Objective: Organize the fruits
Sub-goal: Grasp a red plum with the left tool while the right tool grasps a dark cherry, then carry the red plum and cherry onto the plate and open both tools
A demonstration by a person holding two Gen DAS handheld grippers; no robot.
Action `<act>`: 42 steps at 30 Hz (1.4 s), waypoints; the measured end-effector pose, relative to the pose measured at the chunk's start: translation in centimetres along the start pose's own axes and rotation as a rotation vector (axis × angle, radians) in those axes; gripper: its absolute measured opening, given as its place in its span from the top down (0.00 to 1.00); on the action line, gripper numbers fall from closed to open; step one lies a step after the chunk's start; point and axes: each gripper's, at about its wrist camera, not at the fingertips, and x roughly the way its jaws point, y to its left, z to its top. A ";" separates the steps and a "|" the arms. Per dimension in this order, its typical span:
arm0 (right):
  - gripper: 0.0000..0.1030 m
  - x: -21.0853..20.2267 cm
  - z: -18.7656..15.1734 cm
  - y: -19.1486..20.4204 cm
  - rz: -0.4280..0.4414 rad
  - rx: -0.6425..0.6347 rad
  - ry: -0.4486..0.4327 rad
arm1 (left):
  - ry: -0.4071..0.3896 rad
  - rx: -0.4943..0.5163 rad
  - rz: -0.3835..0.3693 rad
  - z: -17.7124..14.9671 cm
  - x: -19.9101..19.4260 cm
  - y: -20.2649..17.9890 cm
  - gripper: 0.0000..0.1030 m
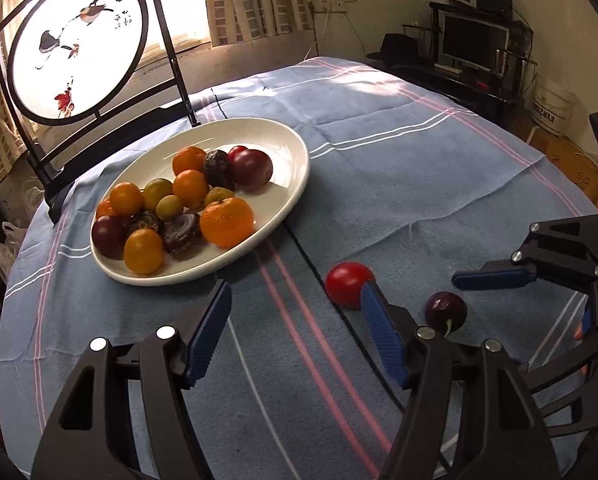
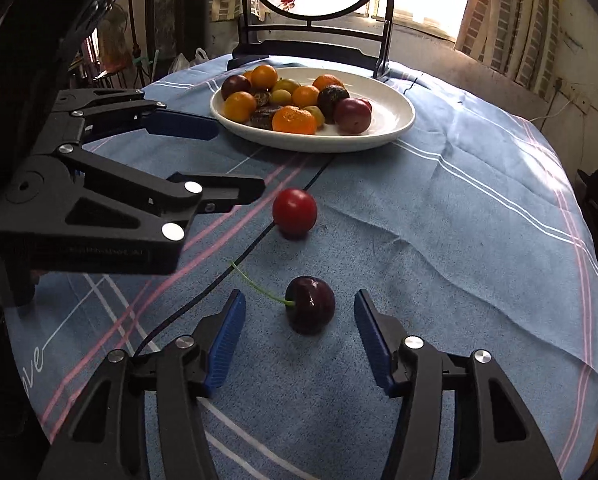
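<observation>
Right wrist view, left to right: left gripper point(image 2: 215, 160), jaws apart and empty, at left; one white plate point(image 2: 395, 128) of heaped fruit, upper centre; one red tomato point(image 2: 294, 212); one dark cherry point(image 2: 310, 304) between the right gripper's point(image 2: 299, 340) parted jaws, untouched, on the table point(image 2: 459, 240).

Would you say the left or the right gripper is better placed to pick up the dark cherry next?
Right. The right gripper is open with the dark cherry lying just ahead between its pads, untouched. The left gripper is open too, but the cherry lies outside its right-hand finger, nearer the red fruit.
</observation>
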 end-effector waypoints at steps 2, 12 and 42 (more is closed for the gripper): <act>0.74 -0.1 -0.1 -0.2 0.008 -0.001 -0.002 | 0.017 0.001 0.005 0.5 1.0 -0.6 0.36; 0.74 -2.8 -1.5 -0.9 0.001 -0.006 -0.050 | 0.099 -0.011 -0.107 0.8 3.8 -2.0 0.49; 0.74 -7.0 10.1 -0.3 0.059 0.011 -0.363 | -0.201 -0.131 0.119 4.7 -6.1 9.4 0.69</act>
